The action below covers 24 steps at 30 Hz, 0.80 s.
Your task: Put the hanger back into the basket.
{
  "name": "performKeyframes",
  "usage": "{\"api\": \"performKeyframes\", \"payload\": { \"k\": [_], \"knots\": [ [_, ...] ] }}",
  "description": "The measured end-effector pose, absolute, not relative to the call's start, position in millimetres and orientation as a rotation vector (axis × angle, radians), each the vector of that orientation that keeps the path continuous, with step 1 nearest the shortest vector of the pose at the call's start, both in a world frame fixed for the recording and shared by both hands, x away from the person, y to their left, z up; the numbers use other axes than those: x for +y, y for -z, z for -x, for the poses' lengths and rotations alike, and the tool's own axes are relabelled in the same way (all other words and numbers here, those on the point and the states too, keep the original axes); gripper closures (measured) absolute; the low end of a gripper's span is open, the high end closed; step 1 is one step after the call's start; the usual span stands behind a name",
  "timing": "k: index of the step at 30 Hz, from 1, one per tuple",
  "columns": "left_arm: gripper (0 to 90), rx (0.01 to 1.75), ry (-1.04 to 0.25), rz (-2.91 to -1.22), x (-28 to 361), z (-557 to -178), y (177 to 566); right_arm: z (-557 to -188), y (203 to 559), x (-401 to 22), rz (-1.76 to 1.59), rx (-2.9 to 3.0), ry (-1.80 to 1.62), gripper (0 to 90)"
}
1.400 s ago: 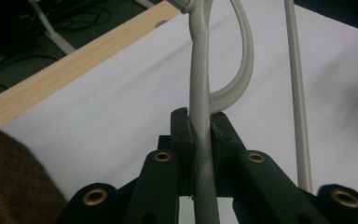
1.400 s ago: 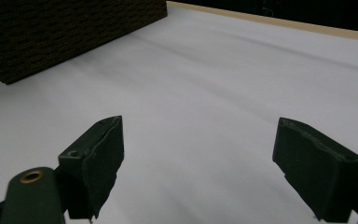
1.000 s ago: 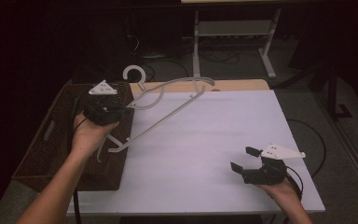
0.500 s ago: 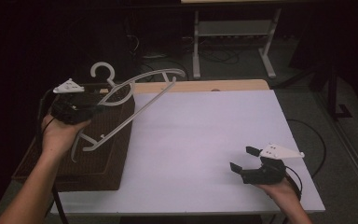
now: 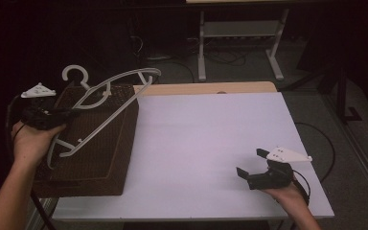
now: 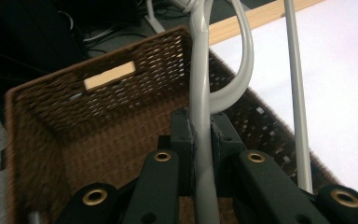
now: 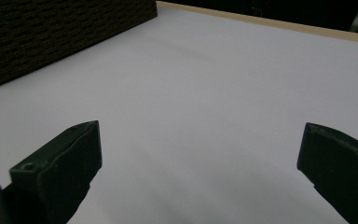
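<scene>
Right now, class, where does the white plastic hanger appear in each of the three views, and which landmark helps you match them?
High view: the hanger hangs upper left, above the wicker basket, clamped by the left tool.
Left gripper view: its grey-white bar runs up the centre, between the shut jaws.
Right gripper view: the hanger is not in it.
Shared landmark: the basket, top left in the right gripper view.
</scene>
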<state>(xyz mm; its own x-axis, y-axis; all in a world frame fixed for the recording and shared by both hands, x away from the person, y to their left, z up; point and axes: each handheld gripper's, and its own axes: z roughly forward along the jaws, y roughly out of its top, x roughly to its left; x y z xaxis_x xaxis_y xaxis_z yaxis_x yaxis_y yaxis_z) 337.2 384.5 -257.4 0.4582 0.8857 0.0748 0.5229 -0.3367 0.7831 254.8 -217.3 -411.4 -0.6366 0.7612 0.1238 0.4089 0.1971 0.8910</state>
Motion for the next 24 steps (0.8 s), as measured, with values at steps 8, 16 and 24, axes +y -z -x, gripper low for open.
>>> {"api": "performKeyframes", "payload": {
  "k": [8,16,24],
  "knots": [
    [82.5,1.226,-0.692,-2.008,419.4,-328.9,265.5,-255.7,412.7,-215.9,-1.109,2.137,-1.414,0.0],
    [82.5,1.249,-0.732,-2.034,444.0,-327.1,272.4,-256.3,413.3,-216.3,-1.119,2.132,-1.414,0.0],
    [82.5,1.264,-0.734,-2.051,460.6,-328.0,280.3,-256.7,414.2,-216.5,-1.123,2.131,-1.410,0.0]
  ]
}}
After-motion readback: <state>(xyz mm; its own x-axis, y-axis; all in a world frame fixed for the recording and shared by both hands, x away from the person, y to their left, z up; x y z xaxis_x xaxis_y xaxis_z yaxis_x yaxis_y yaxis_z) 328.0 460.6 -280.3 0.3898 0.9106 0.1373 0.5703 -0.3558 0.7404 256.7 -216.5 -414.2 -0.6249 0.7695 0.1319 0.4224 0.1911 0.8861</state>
